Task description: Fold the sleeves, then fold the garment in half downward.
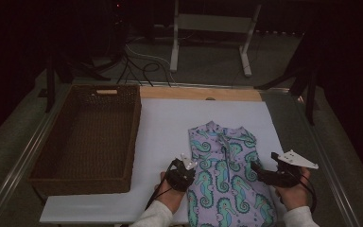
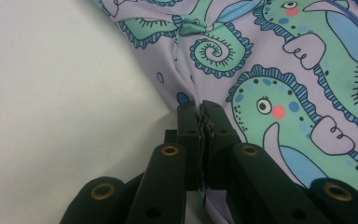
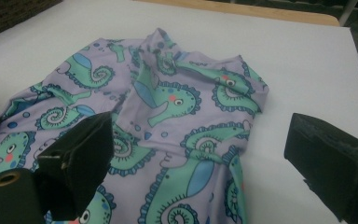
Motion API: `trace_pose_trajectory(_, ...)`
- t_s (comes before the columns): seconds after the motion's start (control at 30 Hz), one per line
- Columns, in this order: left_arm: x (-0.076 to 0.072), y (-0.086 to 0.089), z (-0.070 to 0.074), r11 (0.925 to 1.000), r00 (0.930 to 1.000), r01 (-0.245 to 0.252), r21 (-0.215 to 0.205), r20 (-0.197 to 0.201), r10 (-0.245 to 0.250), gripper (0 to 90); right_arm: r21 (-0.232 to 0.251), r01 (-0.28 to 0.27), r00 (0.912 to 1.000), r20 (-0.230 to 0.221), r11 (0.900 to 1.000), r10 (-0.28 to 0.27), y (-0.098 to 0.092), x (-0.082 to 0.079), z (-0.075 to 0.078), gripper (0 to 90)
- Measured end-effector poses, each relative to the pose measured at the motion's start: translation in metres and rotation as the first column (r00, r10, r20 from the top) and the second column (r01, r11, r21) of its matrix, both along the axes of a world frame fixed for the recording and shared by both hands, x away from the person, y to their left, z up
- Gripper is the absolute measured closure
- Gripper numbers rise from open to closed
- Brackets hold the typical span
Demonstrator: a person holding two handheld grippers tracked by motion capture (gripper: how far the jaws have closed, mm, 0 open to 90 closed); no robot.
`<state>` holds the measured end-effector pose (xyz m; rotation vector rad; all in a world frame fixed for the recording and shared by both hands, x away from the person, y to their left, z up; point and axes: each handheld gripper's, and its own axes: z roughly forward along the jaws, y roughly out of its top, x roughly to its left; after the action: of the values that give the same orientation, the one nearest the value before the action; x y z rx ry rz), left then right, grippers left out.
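- Our left gripper [image 2: 200, 109] is pinched tight on the left hem of the lilac seahorse-print stretch garment [image 1: 227, 175]; our right gripper [image 3: 196, 154] gapes wide over its right side, holding nothing
- With only 1 thin fold pinched, we could lose it when lifting
- The garment lies flat on the white table sheet [image 1: 165, 123] right of the brown wicker basket [image 1: 87, 137], collar pointing away, long axis front-to-back

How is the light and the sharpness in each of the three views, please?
High view: dim, the background nearly black, the white table sheet brightest. Left gripper view: evenly lit, the seahorse garment sharp, the left gripper crisp. Right gripper view: softer, the right gripper jaws blurred up close.
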<state>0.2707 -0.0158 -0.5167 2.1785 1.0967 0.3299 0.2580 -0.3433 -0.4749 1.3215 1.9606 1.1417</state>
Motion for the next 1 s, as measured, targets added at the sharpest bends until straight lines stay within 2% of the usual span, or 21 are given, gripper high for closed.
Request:
trace_pose_trajectory(0.27,0.004,0.006,0.001,1.0000,0.9999,-0.009,0.002,-0.007,0.009,88.0,0.008,0.009,1.0000,-0.003,1.000,-0.009,-0.009,-0.006,-0.001,8.3)
trace_pose_trajectory(0.5,0.005,0.009,0.001,1.0000,0.9997,-0.008,-0.003,-0.021,0.008,88.0,0.025,0.019,0.9993,-0.033,1.000,-0.018,-0.014,-0.011,-0.003,8.3)
trace_pose_trajectory(0.8,0.006,0.012,0.001,1.0000,0.9996,-0.003,-0.005,-0.027,0.003,87.9,0.025,0.018,0.9988,-0.047,1.000,-0.016,-0.017,-0.015,-0.006,8.2)
trace_pose_trajectory(1.0,0.006,0.015,0.001,0.9999,0.9996,-0.008,-0.010,-0.028,0.008,87.9,-0.002,0.014,0.9952,-0.097,1.000,-0.014,-0.014,-0.012,-0.014,8.6)
